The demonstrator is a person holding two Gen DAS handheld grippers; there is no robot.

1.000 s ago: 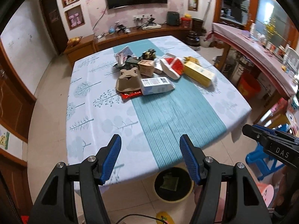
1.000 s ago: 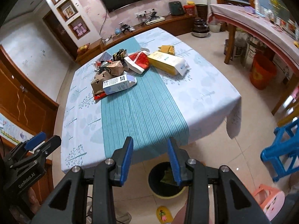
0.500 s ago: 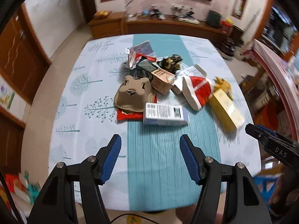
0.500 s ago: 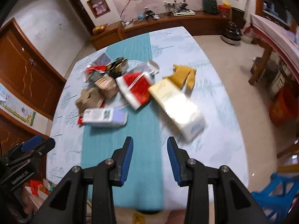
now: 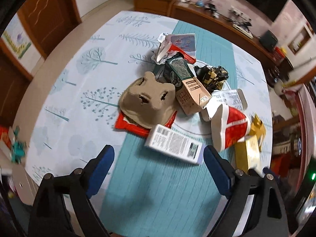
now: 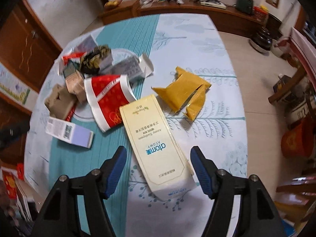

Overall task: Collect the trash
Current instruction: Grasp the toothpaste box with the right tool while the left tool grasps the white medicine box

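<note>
Both claws have swung in from the near edge over the surface [image 6: 217,63] and have just been opening: my right claw [image 6: 158,172] stands apart around the near end of the cream toothpaste box [image 6: 154,138], pads not touching it. Its long axis runs near to far, tilting left, straight between my jaws, so the right hand is nearer it. My left claw [image 5: 158,173] gapes empty, the white barcode box [image 5: 173,144] just beyond, lying crosswise, though blur leaves this unsure.
</note>
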